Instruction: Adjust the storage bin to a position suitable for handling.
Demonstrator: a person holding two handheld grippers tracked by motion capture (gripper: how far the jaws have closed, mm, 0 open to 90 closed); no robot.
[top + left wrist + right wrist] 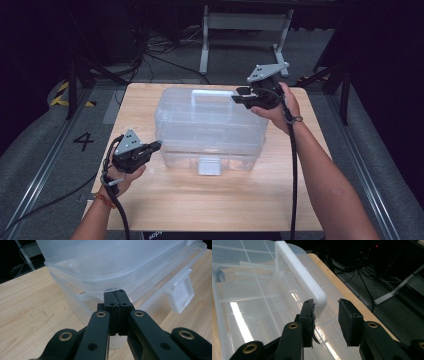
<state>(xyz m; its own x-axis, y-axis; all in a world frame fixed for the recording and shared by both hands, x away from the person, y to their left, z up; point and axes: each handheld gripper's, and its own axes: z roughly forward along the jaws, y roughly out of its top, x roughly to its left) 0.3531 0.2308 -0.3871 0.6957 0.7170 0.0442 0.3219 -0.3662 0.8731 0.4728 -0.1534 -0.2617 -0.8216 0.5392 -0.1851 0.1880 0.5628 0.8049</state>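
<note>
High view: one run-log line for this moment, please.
bin closed on table | left gripper shut at bin corner | right gripper open by handle

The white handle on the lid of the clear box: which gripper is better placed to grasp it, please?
Likely the right gripper: its jaws are open on either side of the handle's near end. The left gripper is shut, low against the clear box's front left corner.

The box (210, 125) is clear, glossy plastic with a milky white plastic handle (299, 275) and latch (209, 166). The tabletop (210, 205) is pale, matt wood grain. Both tongs (118, 315) (325, 315) are matt black with brass-coloured rivets.
</note>
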